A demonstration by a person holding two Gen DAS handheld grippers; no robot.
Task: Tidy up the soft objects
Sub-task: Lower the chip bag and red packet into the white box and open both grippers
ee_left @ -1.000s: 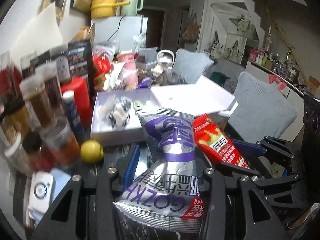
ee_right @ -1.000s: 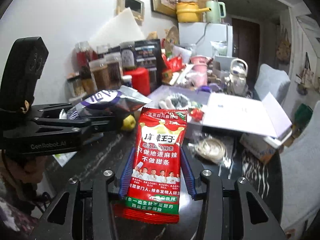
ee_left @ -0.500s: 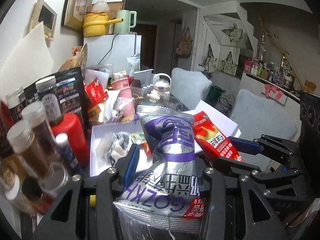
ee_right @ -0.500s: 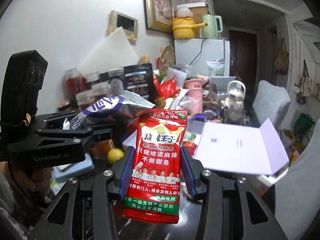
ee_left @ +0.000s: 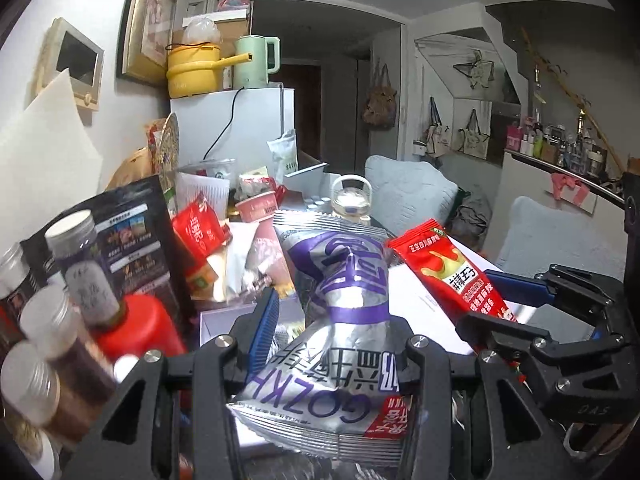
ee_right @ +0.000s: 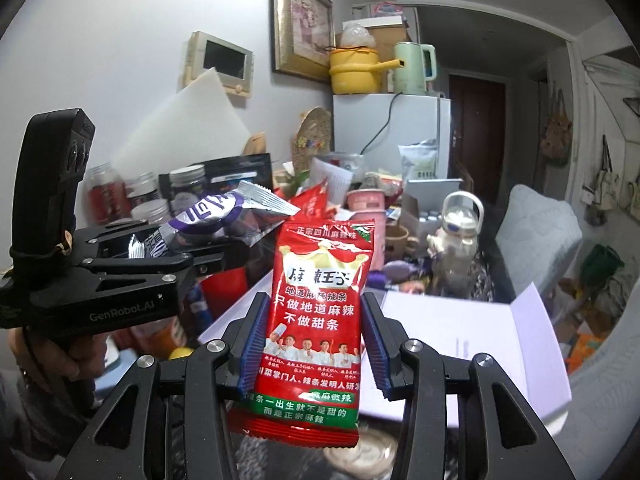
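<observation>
My left gripper (ee_left: 334, 326) is shut on a silver and purple snack bag (ee_left: 340, 320), pinched at its waist and held up over the cluttered table. The same bag (ee_right: 224, 216) sticks out of that gripper at the left of the right wrist view. My right gripper (ee_right: 314, 332) is shut on a red snack packet (ee_right: 316, 312) with yellow and white print, held upright. That packet (ee_left: 452, 276) shows to the right in the left wrist view. Both bags hang side by side in the air, close but apart.
An open white box (ee_right: 460, 332) with its lid (ee_right: 536, 316) flipped back lies below on the dark table. Jars (ee_left: 80, 252), a red bottle (ee_left: 136, 328), red packets (ee_left: 198, 232) and a glass kettle (ee_right: 460, 236) crowd the far side. A white fridge (ee_left: 236, 128) stands behind.
Both grippers have risen and moved forward with their bags; the table, the box and the yellow ball have dropped lower in the views. Neither grip has changed.
</observation>
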